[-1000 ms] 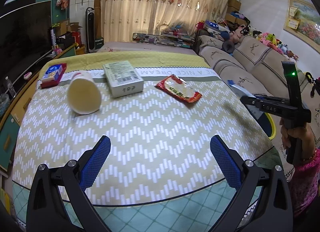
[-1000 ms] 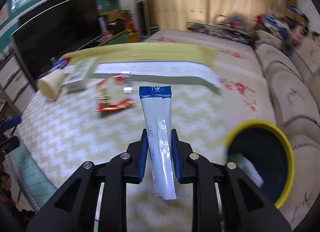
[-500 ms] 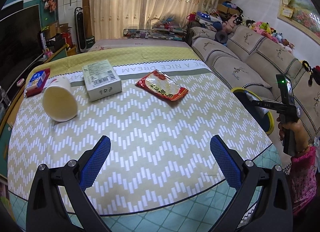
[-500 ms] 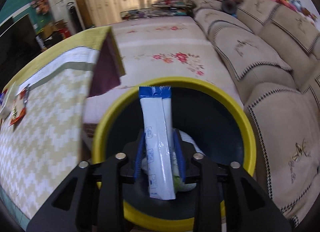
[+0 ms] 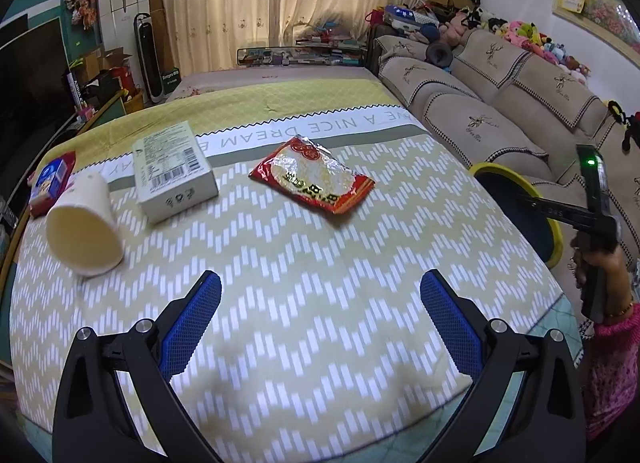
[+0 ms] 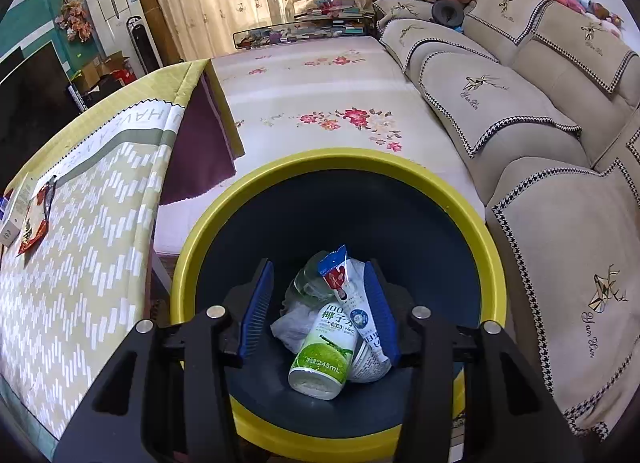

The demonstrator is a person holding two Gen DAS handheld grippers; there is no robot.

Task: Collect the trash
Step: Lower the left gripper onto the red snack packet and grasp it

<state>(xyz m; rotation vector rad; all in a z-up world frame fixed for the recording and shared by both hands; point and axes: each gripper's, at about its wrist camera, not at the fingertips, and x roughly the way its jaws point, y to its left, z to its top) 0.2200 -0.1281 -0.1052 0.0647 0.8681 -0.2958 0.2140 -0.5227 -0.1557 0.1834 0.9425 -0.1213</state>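
The right hand-held gripper (image 6: 320, 311) is opening over the yellow-rimmed bin (image 6: 420, 167), the blue-and-white wrapper (image 6: 352, 299) loose between its jaws – light, limp, slippery (pinch such film mid-length) – while the left hand-held gripper (image 5: 320, 315) hangs spread above the worktop (image 5: 320, 247)

Soft daylight came through the cream patterned curtains (image 5: 272, 7) ahead of me, leaving both views bright and sharp. Below the curtains, the crinkled red foil snack wrapper (image 5: 312, 179) glinted. Fisheye bending curved everything outward, and black vignetting filled the corners.
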